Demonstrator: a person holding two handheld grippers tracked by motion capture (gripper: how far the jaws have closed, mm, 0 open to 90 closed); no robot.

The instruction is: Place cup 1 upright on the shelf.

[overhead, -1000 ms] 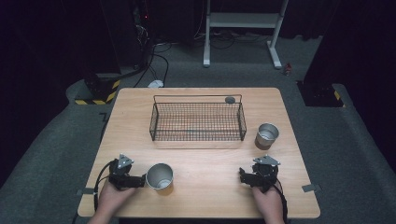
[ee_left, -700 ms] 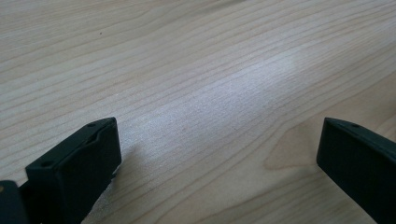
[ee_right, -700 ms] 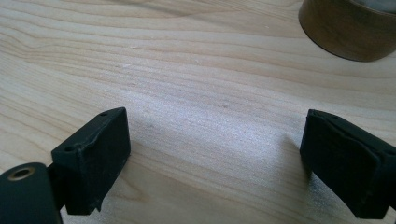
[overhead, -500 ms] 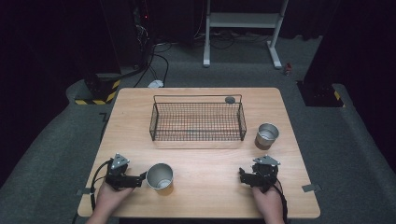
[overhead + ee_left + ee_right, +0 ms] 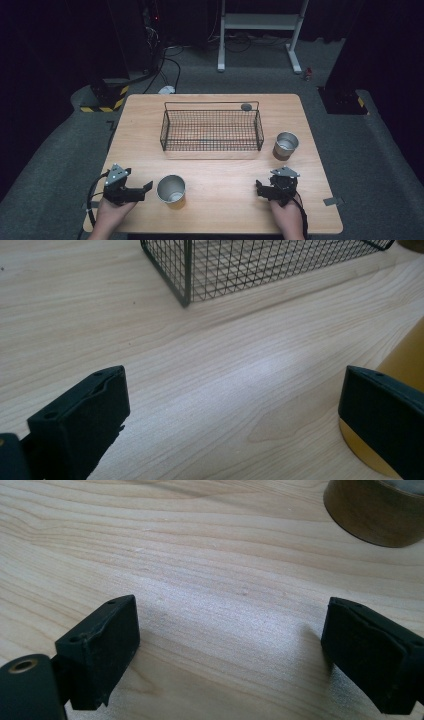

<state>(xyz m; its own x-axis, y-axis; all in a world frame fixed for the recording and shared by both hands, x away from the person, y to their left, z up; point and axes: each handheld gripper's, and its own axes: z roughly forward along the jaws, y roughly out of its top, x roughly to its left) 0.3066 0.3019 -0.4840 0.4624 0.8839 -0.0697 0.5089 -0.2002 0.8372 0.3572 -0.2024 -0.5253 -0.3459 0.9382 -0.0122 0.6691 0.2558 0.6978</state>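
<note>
The left gripper (image 5: 145, 188), matte black and blocky, sits at the lower left of the high view with jaws spread wide, empty. Just to its right stands a round metal cup (image 5: 171, 190), its golden side curving past the right jaw in the left gripper view. The right gripper (image 5: 258, 188), lower right, gapes too. Above, a black wire basket (image 5: 211, 131) rests on pale grained table (image 5: 220, 215); a second cup (image 5: 286, 145), perhaps steel, stands beside it. Since the earlier frame the left gripper has edged back leftward.
</note>
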